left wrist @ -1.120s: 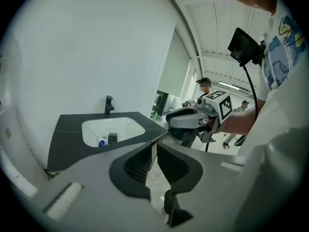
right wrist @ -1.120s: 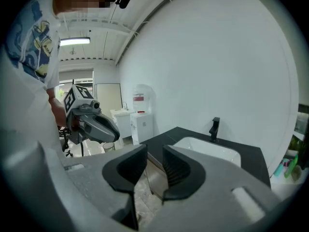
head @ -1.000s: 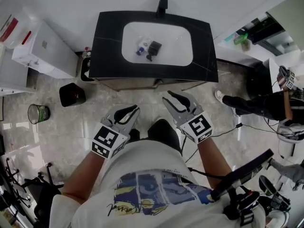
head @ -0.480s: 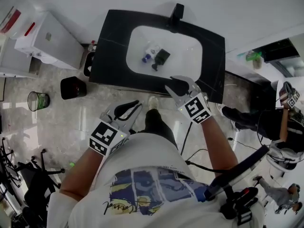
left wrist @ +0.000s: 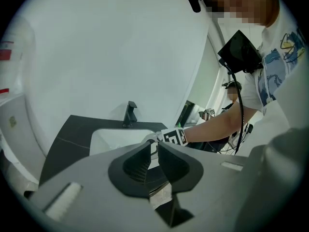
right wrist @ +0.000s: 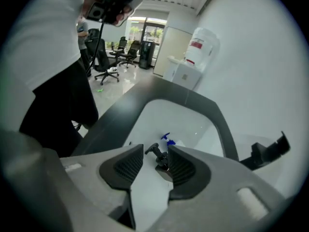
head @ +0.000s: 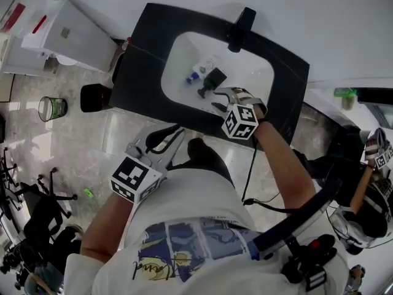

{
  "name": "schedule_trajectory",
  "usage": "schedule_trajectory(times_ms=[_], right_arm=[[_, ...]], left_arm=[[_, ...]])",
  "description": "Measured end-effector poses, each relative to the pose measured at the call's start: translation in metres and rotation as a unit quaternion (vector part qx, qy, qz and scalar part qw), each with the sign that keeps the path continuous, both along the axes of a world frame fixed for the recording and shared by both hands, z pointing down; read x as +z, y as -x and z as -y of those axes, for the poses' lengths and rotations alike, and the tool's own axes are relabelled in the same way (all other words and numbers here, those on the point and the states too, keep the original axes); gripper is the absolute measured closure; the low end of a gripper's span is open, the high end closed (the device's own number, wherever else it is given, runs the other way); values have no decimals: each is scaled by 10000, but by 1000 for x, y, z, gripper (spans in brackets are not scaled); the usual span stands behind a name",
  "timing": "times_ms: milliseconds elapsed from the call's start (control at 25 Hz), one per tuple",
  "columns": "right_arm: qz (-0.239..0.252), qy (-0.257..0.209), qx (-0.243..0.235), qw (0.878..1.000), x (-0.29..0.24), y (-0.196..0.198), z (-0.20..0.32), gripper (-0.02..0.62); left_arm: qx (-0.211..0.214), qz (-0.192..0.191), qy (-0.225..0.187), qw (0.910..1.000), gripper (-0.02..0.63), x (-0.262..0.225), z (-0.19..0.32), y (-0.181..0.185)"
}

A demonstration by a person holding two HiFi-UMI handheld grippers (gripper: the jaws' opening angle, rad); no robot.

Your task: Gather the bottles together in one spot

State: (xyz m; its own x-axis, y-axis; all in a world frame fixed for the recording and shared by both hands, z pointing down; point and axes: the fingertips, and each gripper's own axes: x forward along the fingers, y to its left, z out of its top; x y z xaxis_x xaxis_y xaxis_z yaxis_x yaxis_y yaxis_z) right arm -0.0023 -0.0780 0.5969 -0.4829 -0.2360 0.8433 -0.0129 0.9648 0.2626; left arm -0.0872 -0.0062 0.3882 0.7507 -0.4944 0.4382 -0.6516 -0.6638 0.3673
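A black counter top (head: 138, 72) holds a white sink bowl (head: 178, 54), with a black tap (head: 241, 29) at its far edge. Two bottles lie inside the bowl, touching or almost touching each other. One is a small black bottle with a pump top (head: 215, 77). The other is a small clear bottle with a blue cap (head: 199, 69), and it lies just past the black one.

The right gripper (head: 216, 99) hangs over the sink and points down at the black bottle. Its jaws are spread and have just been opening. In the right gripper view the pump top shows in the gap between them, close to one jaw. It looks like the jaws do not touch it, but it is hard to be sure.

The left gripper (head: 175, 135) is in front of the counter, well away from the bottles. Its jaws are close together with only a thin gap, and nothing is in it.

On the floor beside the counter stands a small black bin (head: 95, 97).
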Motion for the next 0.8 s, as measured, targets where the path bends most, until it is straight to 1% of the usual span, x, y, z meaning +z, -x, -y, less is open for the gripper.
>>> schedule_trajectory(times_ms=[160, 360, 560, 800], right_arm=[[-386, 116, -686, 9968, 38, 2, 11, 446], [-881, 198, -1433, 9856, 77, 8, 18, 437], [-1271, 221, -1960, 9721, 109, 10, 23, 437], [-1542, 99, -2445, 9573, 133, 16, 21, 437]], left_arm=[[-400, 66, 126, 9991, 557, 4, 9, 0], [-872, 84, 288, 9957, 557, 8, 15, 7], [-1185, 107, 375, 9922, 557, 12, 16, 9], [-1327, 209, 428, 9900, 557, 16, 19, 10]])
